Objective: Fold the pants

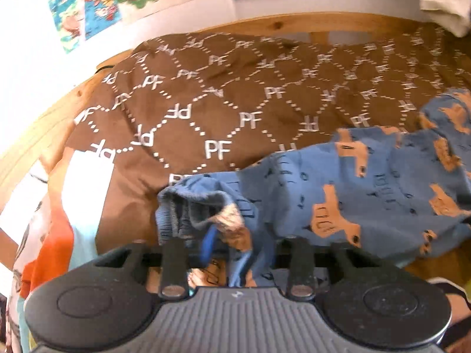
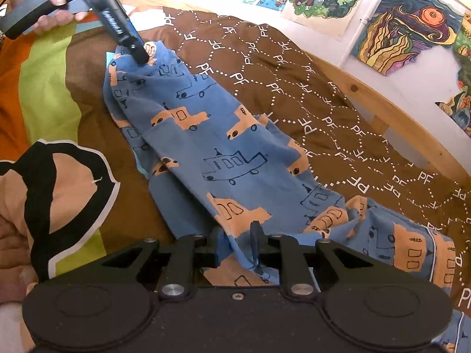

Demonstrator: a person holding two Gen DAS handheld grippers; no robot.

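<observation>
The blue cotton pants printed with orange and outlined trucks [image 2: 223, 150] lie stretched across a brown bedspread patterned with white dotted diamonds and "PF" letters [image 2: 338, 135], running in the right wrist view from about 11 o'clock down to 5 o'clock. The left gripper [image 2: 141, 54] pinches one end of the pants at the 11 o'clock end, its tip closed on bunched cloth there; in its own view the left gripper [image 1: 232, 244] has gathered ribbed blue fabric packed between its fingers at 6 o'clock, with the rest of the pants [image 1: 368, 185] trailing off toward 3 o'clock. The right gripper [image 2: 238, 244] is clamped narrow on a fold of the pants at 6 o'clock of its view. At 9 o'clock lies a multicoloured cover with orange, green and black shapes [image 2: 50, 94]. A pale wooden bed frame [image 2: 391, 111] borders the bedspread toward 2 o'clock, and colourful drawn posters [image 2: 394, 29] hang on the white wall above it.
</observation>
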